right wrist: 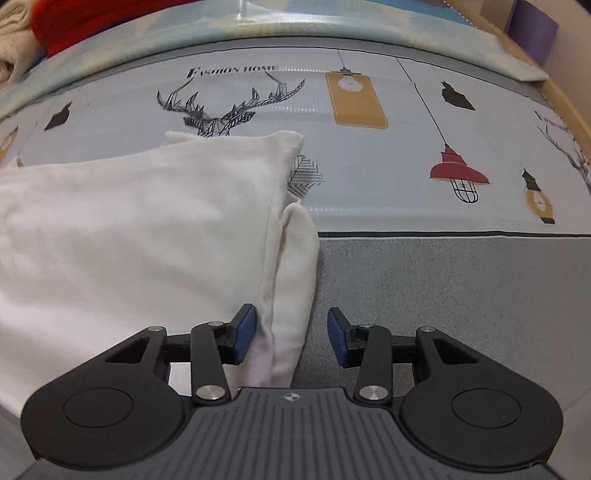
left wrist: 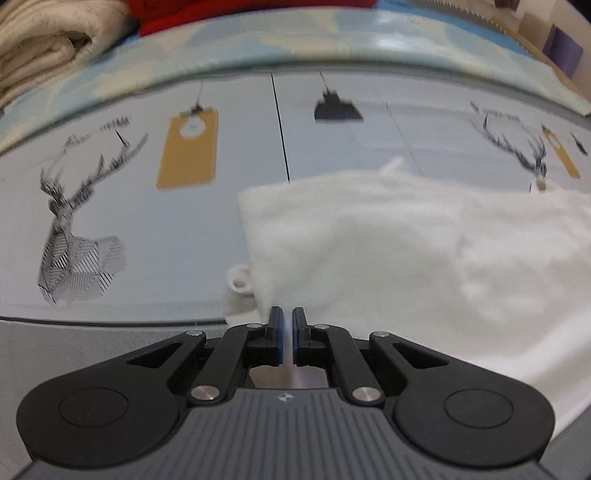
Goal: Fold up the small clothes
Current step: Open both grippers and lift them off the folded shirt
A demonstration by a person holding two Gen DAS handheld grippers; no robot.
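A white garment [left wrist: 388, 236] lies on the printed table cover, spreading to the right in the left wrist view. Its near left corner tapers into my left gripper [left wrist: 287, 314], whose jaws are shut on the fabric. In the right wrist view the same white garment [right wrist: 129, 221] fills the left half, with a folded edge [right wrist: 295, 258] running down toward the camera. My right gripper [right wrist: 291, 325] is open. That folded edge lies between its fingers, close to the left pad [right wrist: 245, 328], while the right pad [right wrist: 338, 332] stands apart over grey cloth.
The table cover [right wrist: 369, 177] is printed with deer and lamps, and a grey cloth strip [right wrist: 461, 295] lies along its near side. A cream folded blanket [left wrist: 37, 48] and a red cloth [left wrist: 221, 14] sit at the far left. A wooden edge [right wrist: 565, 107] runs along the right.
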